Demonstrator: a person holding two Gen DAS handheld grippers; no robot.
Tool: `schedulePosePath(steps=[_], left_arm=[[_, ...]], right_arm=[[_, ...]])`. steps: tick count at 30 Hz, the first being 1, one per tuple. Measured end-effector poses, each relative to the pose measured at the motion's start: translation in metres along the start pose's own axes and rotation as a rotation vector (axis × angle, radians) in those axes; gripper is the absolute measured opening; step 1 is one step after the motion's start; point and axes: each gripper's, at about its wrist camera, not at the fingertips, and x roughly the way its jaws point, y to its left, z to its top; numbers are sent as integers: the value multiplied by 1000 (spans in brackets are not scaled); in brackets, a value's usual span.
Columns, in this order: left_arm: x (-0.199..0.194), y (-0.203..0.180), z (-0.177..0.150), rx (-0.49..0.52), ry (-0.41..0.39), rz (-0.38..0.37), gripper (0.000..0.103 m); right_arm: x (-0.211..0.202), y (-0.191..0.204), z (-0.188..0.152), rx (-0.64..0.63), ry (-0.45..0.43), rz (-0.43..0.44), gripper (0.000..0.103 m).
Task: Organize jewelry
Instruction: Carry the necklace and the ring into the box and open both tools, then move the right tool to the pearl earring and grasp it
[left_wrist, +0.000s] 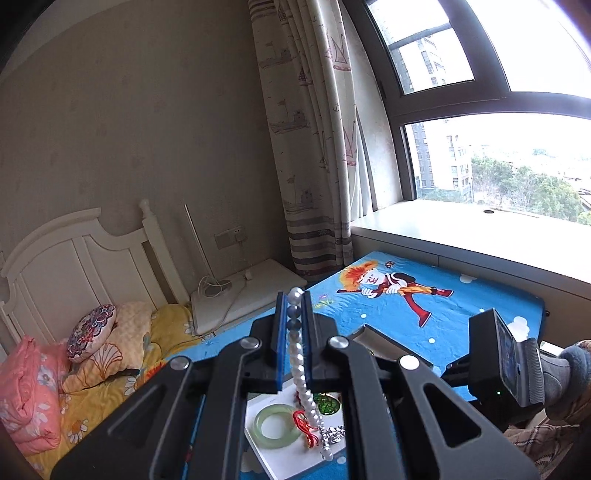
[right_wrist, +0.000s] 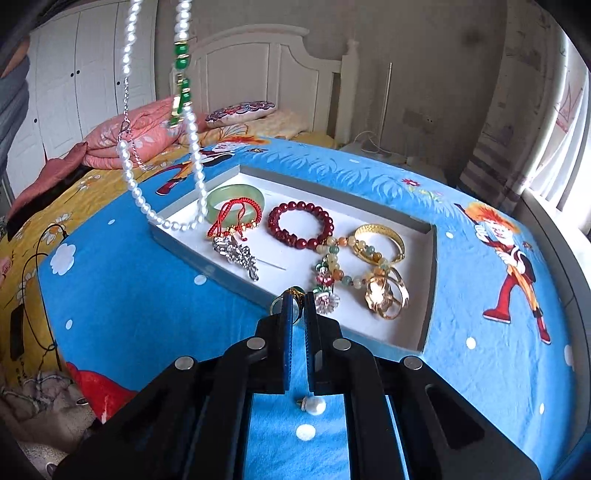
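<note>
Pearls (left_wrist: 300, 363) hang straight down from my left claw (left_wrist: 294, 295), pinched tight, tray (right_wrist: 428, 295) directly below; right claw (right_wrist: 298, 299) grips a ring.

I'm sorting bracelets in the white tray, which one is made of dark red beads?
The round dark red bead bracelet in the middle of the white tray, between the smooth green jade bangle and the gold bangle.

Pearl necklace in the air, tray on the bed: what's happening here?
The left gripper is shut on the pearl necklace, lifted so its loop hangs over the tray corner by the jade bangle. The right gripper sits nearly closed at the tray's near edge; whether it holds anything is unclear. A loose pearl earring lies on the blue blanket.
</note>
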Motion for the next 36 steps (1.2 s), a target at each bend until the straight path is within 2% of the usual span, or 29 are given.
schedulePosePath(steps=[8, 14, 17, 21, 24, 26, 28, 29, 31, 33, 35, 36], left_arm=[[49, 17, -3, -74, 41, 41, 7], [88, 17, -15, -135, 85, 20, 7], [111, 5, -36, -121, 148, 2, 7], [144, -12, -82, -72, 296, -21, 8], [157, -13, -108, -87, 363, -42, 8], [162, -10, -121, -108, 387, -47, 8], [163, -7, -128, -127, 400, -56, 8], [162, -6, -130, -132, 401, -53, 11], [160, -2, -131, -142, 395, -48, 26], [155, 1, -131, -155, 374, -32, 72], [146, 6, -128, -169, 328, 1, 87], [143, 9, -126, -181, 320, 15, 88]], right_arm=[[28, -1, 26, 4, 15, 26, 7], [49, 1, 36, 7, 47, 19, 7], [60, 0, 38, 15, 72, 23, 7], [73, -5, 35, 42, 108, 31, 8], [73, -11, 32, 72, 112, 34, 9], [70, -15, 29, 89, 109, 35, 14], [66, -19, 26, 102, 103, 32, 29], [64, -21, 26, 107, 97, 33, 37], [58, -24, 24, 115, 85, 34, 38], [51, -27, 23, 124, 70, 30, 39], [43, -31, 23, 136, 53, 26, 42], [39, -33, 23, 144, 40, 24, 46]])
